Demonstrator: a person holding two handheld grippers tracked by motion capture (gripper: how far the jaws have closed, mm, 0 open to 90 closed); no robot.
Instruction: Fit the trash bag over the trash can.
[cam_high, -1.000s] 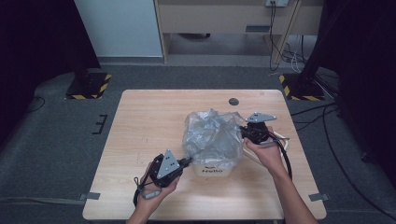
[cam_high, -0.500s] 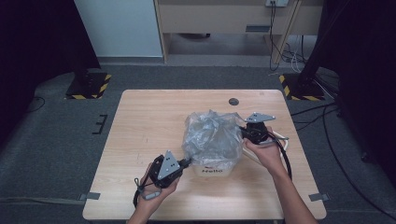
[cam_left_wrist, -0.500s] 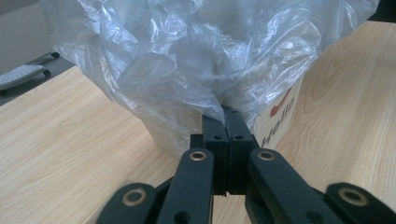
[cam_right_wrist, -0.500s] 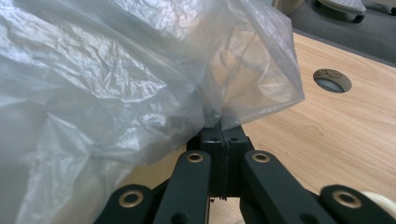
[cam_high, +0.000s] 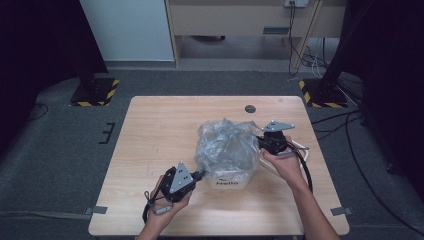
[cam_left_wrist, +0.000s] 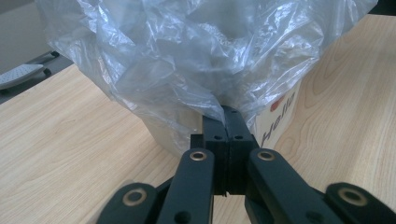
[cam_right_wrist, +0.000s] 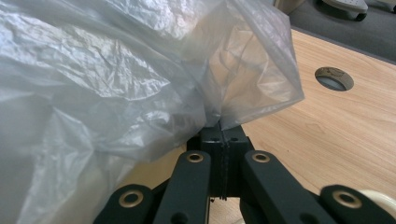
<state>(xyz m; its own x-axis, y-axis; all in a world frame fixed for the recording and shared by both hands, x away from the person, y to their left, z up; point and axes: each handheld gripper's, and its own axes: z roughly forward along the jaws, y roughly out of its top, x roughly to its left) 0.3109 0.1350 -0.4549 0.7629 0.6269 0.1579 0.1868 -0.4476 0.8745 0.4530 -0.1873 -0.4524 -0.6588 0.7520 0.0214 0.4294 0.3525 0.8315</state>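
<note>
Table (cam_high: 150, 130) of pale wood takes up the middle of the high view, set on grey carpet, with a round cable hole (cam_high: 250, 108) near its far edge. Right of centre on it stands a white bin (cam_high: 227, 181) with the word "Hello" printed on its near side. A clear plastic bag (cam_high: 227, 145) is draped over the bin's top and hangs down its sides; the film is thin, grey-tinted and heavily crumpled, puffed up in a loose dome above the rim. What lies inside the bin cannot be told, since the wrinkled film blurs everything under it.

The person's forearms come in from the near edge. The left gripper (cam_high: 200, 175) sits at the near left of the bin; in the left gripper view its black jaws stand pressed together with a fold of the bag's lower edge pinched between them, the bin's printed side just beyond (cam_left_wrist: 280, 123). The right gripper (cam_high: 261, 142) is at the bin's right side, nearer the far edge; in the right gripper view its jaws are likewise clamped tight on a corner of the bag (cam_right_wrist: 224, 122), which flares out above them. The cable hole shows beyond on the wood (cam_right_wrist: 334, 78).
</note>
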